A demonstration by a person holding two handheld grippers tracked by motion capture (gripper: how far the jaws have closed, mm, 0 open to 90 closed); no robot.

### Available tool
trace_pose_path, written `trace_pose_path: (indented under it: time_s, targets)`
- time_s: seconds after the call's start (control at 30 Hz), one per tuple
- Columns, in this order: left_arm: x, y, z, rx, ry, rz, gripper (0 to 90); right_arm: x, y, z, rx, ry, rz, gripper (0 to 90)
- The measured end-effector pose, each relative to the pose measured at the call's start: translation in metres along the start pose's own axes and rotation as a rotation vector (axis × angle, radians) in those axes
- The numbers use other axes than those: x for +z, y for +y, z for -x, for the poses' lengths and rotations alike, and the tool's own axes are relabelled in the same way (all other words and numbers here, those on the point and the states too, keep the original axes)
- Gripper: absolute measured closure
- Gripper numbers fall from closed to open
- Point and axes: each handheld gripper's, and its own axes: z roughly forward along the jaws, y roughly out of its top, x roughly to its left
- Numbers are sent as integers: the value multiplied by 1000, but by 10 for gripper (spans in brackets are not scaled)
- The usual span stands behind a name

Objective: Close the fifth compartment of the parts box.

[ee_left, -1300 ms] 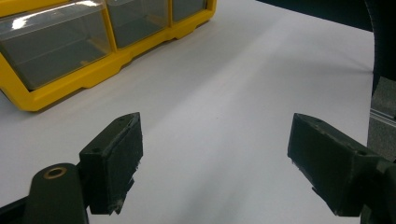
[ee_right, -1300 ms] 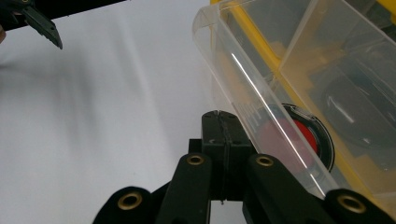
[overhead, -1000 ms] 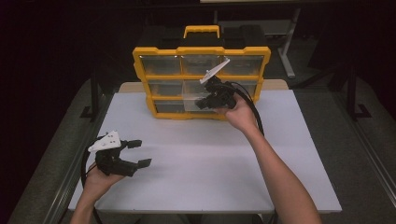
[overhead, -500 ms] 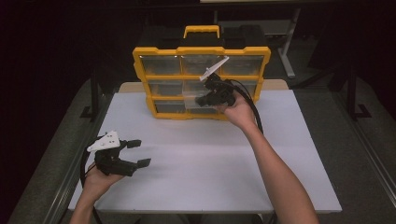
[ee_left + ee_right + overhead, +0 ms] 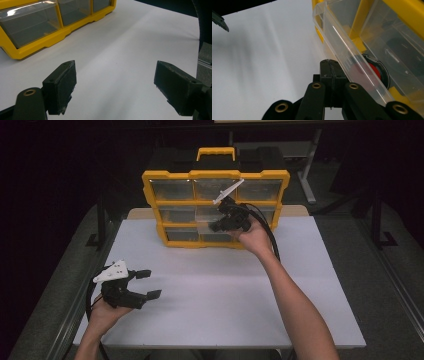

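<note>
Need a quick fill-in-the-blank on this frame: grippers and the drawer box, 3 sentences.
1. The frame of the drawer box is coloured ____.
2. The left gripper hovers over the white table with its jaws ____.
3. The right gripper has its jaws ____ beside a clear drawer pulled partway out of the box.

Missing words: yellow; open; shut

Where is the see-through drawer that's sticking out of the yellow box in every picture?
High view: the clear drawer is mid-box, left of the right gripper.
Left gripper view: I cannot tell it among the bins at top left.
Right gripper view: it crosses from top centre to lower right, beside the shut jaws.
Shared landmark: the yellow organizer box.
</note>
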Motion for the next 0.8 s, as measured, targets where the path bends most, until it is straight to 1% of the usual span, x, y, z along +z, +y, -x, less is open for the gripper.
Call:
trace_pose_path:
  time_s: [0.03, 0.1, 0.17, 0.2, 0.27, 0.33, 0.4, 0.47, 0.53, 0.6, 0.67, 0.73, 0.8]
  targets:
    - [0, 0, 0, 0, 2, -1, 181, 0, 0, 1, -8, -5, 0, 889]
    - [0, 0, 0, 1, 2, -4, 181, 0, 2, 1, -1, -7, -11, 889]
    - [0, 0, 0, 2, 1, -7, 181, 1, 3, 2, -15, -12, -9, 889]
    - [0, 0, 0, 2, 1, -7, 181, 1, 4, 2, -5, -9, -16, 889]
    - [0, 0, 0, 0, 1, -5, 181, 2, 5, 3, -8, -17, -16, 889]
    - [-1, 0, -1, 4, 1, -6, 181, 2, 6, 4, -1, -16, -20, 889]
    - [-1, 0, -1, 3, 1, -6, 181, 3, 7, 6, -8, -24, -18, 888]
    - [0, 0, 0, 0, 0, -6, 181, 3, 8, 7, 1, -22, -23, 889]
    - [-1, 0, -1, 2, 0, -7, 181, 4, 9, 9, -7, -30, -21, 889]
    - [-1, 0, -1, 4, 1, -6, 181, 4, 10, 9, 0, -30, -24, 889]
    - [-1, 0, -1, 7, 2, -5, 181, 3, 11, 11, -5, -34, -24, 889]
    - [-1, 0, -1, 8, 2, -6, 181, 3, 12, 12, 6, -32, -27, 889]
    - [-1, 0, -1, 7, 1, -5, 182, 3, 12, 14, -4, -42, -31, 889]
